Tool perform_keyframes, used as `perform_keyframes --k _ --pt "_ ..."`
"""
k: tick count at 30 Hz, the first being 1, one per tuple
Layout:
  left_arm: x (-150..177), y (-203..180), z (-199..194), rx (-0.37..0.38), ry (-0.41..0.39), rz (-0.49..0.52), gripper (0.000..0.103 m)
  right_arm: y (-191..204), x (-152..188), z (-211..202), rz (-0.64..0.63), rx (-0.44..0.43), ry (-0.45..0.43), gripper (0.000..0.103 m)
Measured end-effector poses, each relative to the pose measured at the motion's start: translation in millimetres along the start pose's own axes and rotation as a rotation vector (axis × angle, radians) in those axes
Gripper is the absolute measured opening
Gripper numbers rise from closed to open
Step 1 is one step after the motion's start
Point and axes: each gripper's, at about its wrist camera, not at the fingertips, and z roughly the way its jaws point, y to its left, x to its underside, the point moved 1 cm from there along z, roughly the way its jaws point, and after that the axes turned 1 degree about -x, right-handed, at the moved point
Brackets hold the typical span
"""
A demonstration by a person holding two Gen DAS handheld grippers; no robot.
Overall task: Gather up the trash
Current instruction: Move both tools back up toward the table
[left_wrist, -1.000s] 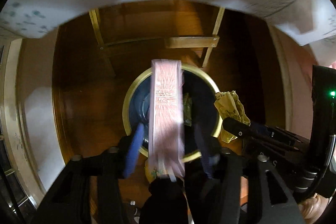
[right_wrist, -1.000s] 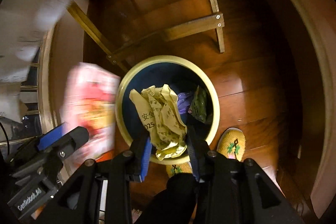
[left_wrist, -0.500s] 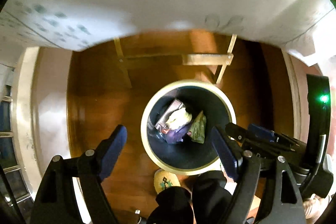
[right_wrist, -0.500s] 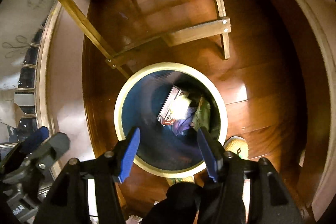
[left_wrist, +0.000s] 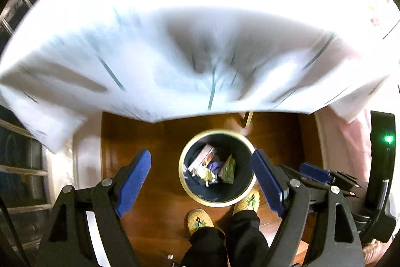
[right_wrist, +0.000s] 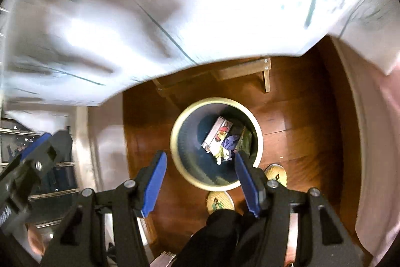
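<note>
Both tongs, left (left_wrist: 201, 182) and right (right_wrist: 201, 182), wide apart, empty.

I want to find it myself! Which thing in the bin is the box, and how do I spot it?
Look down at the wooden floor for the round bin with the pale rim, just in front of the yellow slippers. Inside, on the trash pile, lies the box. It is the only flat, straight-edged piece, white on the side with a red picture on top, next to crumpled paper and a green wrapper.
</note>
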Motion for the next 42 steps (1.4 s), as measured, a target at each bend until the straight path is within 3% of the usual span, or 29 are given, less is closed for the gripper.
perform_keyframes --k 12,22,28,34,42 --pt "-60.6 -5.7 -154.8 0.062 -0.182 0.068 0.081 37.0 -14.7 -153.5 -0.051 0.018 -0.156 0.057" --pt "-108.6 -23.6 -224.2 0.093 -0.321 0.114 0.081 47.3 -52.1 -233.5 -0.064 0.065 -0.361 0.057" --pt "-135.7 -38.4 -230.1 0.098 -0.336 0.123 0.081 48.9 -83.1 -261.7 -0.068 0.068 -0.431 0.057" --pt "-175.4 -54.4 -203.9 0.081 -0.285 0.088 0.081 32.4 -134.5 -256.0 -0.061 0.069 -0.425 0.057" --pt "-254.6 -87.8 -143.0 0.020 -0.217 0.030 0.081 -13.5 -243.5 -215.4 -0.023 0.015 -0.344 0.058"
